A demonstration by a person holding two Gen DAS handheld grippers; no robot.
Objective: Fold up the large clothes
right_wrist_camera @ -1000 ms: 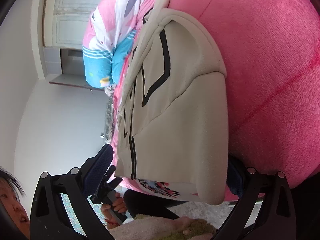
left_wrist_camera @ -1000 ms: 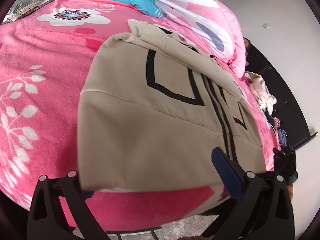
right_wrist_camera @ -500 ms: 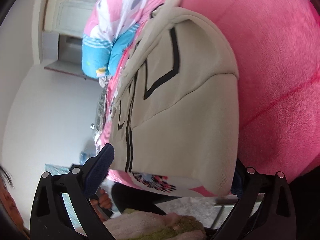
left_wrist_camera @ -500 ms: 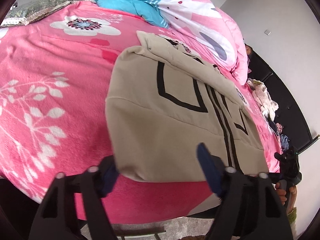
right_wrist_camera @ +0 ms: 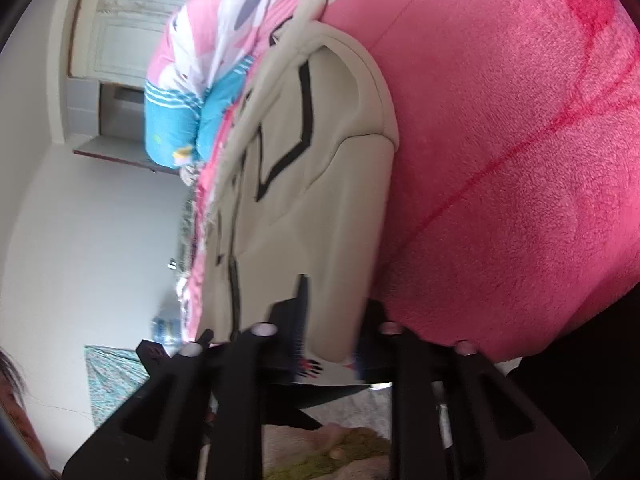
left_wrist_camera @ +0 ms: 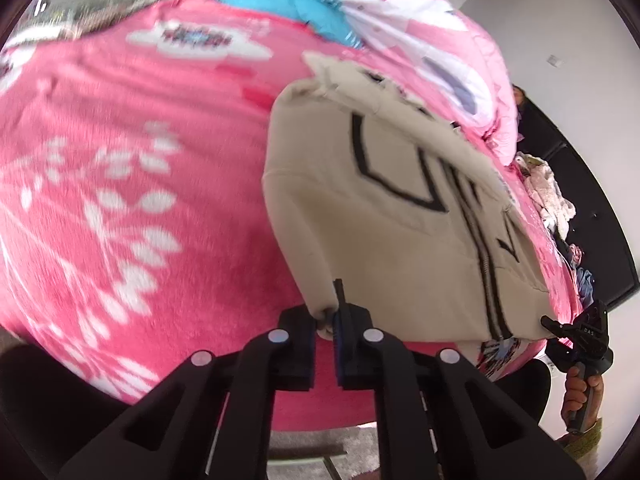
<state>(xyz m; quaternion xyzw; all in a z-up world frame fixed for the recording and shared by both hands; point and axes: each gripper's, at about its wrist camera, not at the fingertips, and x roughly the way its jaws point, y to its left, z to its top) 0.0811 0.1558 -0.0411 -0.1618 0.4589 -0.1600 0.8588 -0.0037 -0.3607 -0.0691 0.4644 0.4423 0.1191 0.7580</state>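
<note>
A beige zip jacket (left_wrist_camera: 400, 216) with black lines lies partly folded on a pink floral blanket (left_wrist_camera: 120, 168) near the bed's front edge. My left gripper (left_wrist_camera: 325, 320) is shut on the jacket's near left hem corner. In the right wrist view the jacket (right_wrist_camera: 304, 208) runs away from me. My right gripper (right_wrist_camera: 332, 320) is closing around the jacket's near right hem edge, and the fabric sits between its fingers with a gap still showing. The right gripper also shows in the left wrist view (left_wrist_camera: 580, 332), held in a hand at the bed's right edge.
A pink, white and blue duvet (left_wrist_camera: 360, 12) is bunched at the head of the bed. A pile of clothes (left_wrist_camera: 548, 200) lies on a dark bench to the right. A white door (right_wrist_camera: 120, 28) and white walls stand beyond the bed.
My left gripper has shifted to the jacket's left hem corner and shut on it. My right gripper's fingers have narrowed around the right hem edge.
</note>
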